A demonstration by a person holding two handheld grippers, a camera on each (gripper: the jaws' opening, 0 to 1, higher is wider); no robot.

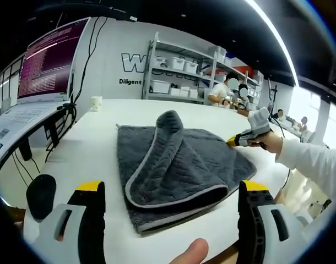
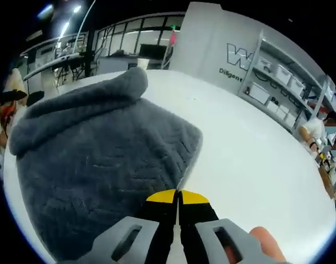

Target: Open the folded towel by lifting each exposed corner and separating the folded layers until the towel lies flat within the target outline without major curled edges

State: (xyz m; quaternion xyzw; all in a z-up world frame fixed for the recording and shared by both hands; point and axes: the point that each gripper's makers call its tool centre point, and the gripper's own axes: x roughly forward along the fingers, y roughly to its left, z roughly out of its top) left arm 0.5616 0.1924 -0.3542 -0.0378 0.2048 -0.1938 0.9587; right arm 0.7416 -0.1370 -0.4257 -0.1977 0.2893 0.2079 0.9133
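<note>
Your left hand-held gripper [image 1: 171, 192] hangs wide open just short of the grey towel [image 1: 173, 165] on the white surface [image 1: 96, 143]. Your right hand-held gripper [image 2: 178, 199] pinches the towel's edge. Pull too fast and that thin hem may slip, leaving the raised fold curled.

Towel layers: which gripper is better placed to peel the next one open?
Right, likely. The right gripper is shut on the towel edge at its side, while the left gripper is open, short of the near edge.
</note>
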